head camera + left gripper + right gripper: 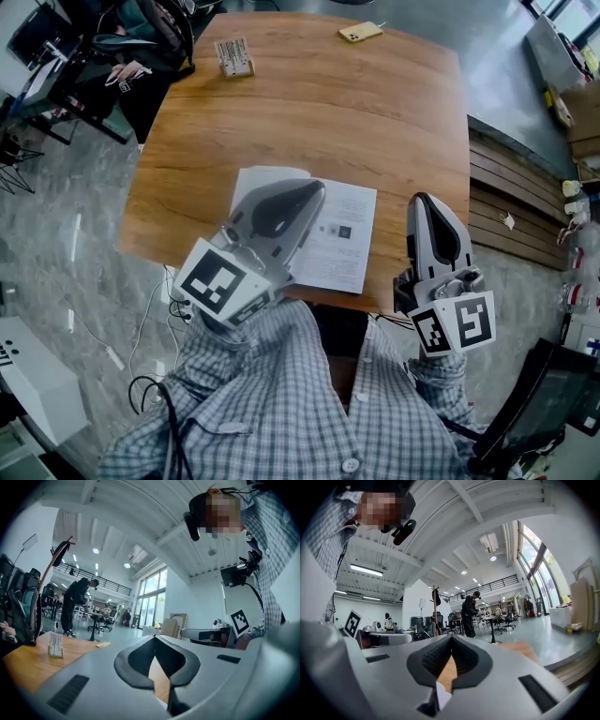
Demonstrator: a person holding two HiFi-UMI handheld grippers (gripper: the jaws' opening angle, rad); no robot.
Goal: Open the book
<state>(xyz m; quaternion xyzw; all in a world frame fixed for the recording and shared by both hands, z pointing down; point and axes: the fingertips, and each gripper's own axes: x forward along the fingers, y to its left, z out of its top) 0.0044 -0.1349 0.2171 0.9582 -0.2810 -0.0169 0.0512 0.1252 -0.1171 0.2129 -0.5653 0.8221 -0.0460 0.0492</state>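
Head view looks steeply down on the table [309, 103]; both gripper views skim level across the same tabletop.

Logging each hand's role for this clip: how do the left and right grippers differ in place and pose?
The left gripper is over the white pages of the book; the right gripper is beside it, over the near right corner of the table. The left gripper angles toward the right; the right gripper points straight ahead. Both are shut, holding nothing.
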